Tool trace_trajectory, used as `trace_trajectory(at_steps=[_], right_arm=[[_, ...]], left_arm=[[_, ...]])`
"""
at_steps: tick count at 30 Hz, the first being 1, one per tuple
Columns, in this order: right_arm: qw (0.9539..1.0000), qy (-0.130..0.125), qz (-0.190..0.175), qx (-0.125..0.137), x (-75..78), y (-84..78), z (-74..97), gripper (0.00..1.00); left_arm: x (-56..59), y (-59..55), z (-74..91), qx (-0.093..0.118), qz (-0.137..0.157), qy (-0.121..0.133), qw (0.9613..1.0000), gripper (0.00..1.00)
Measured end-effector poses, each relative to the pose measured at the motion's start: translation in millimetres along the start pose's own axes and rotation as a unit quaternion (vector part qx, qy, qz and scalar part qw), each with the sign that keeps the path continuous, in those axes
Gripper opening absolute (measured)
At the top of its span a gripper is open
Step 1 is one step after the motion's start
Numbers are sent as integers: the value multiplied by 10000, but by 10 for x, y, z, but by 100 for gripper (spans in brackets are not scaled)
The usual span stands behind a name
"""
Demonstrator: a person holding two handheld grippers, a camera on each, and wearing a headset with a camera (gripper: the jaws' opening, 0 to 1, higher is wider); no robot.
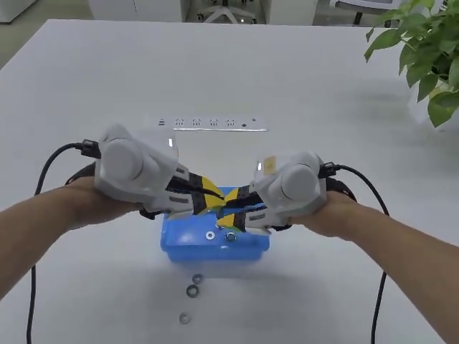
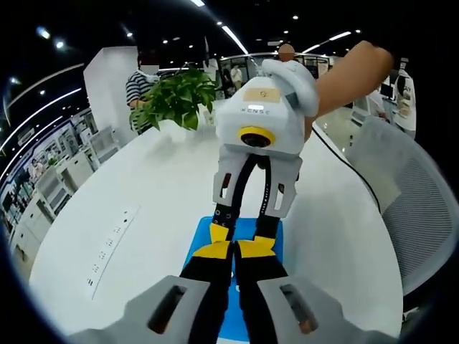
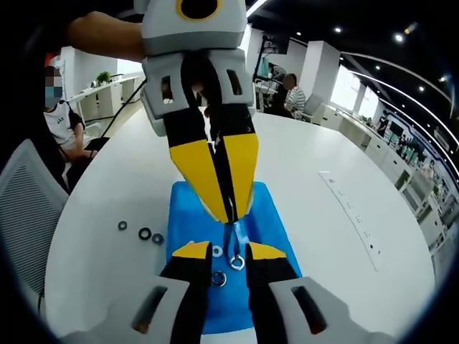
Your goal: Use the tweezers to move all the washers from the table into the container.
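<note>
A blue container (image 1: 183,247) sits on the white table, with two washers (image 1: 209,235) lying in it. Both grippers meet nose to nose above it. My left gripper (image 3: 229,211) comes in from the top of the right gripper view, shut on the thin tweezers (image 3: 231,240), which point down into the container (image 3: 269,215). A washer (image 3: 237,263) sits at the tweezers' tip. My right gripper (image 3: 229,252) has its jaws a little apart on either side of the tweezers' tip. Three washers (image 1: 191,291) lie on the table in front of the container, also seen as washers (image 3: 145,233) to its left.
A white power strip (image 1: 213,123) lies beyond the container. A potted plant (image 1: 423,57) stands at the far right. A grey mesh chair (image 3: 29,208) and seated people are past the table edge. Black cables trail from both grippers.
</note>
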State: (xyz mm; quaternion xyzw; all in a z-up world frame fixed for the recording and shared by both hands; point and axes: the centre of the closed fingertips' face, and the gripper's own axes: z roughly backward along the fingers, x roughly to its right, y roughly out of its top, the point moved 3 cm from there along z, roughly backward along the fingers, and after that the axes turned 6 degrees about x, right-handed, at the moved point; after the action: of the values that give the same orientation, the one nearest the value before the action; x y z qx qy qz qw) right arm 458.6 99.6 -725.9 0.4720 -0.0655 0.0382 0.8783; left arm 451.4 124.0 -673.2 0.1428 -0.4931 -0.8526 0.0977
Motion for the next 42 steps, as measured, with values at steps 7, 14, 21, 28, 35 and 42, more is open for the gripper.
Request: trace_trajectory(at_steps=[7,14,21,28,35,42], right_arm=[[9993,-267,-248,49,-15,33,137,30],[9980,-476,-405,132,-36,92,243,39],[9966,-652,-475,161,-97,134,346,46],[9947,-809,-610,185,-168,138,453,53],[9916,-979,-820,220,-275,131,578,62],[9879,-1177,-971,279,-382,124,713,70]], left_arm=[[7,-4,22,-104,-54,3,9999,5],[3,41,92,-39,-12,79,10000,5],[27,99,202,-24,-46,127,9999,5],[102,155,311,-46,-93,150,9998,5],[145,238,481,-96,-45,225,9997,5],[216,293,624,-193,-67,266,9994,5]])
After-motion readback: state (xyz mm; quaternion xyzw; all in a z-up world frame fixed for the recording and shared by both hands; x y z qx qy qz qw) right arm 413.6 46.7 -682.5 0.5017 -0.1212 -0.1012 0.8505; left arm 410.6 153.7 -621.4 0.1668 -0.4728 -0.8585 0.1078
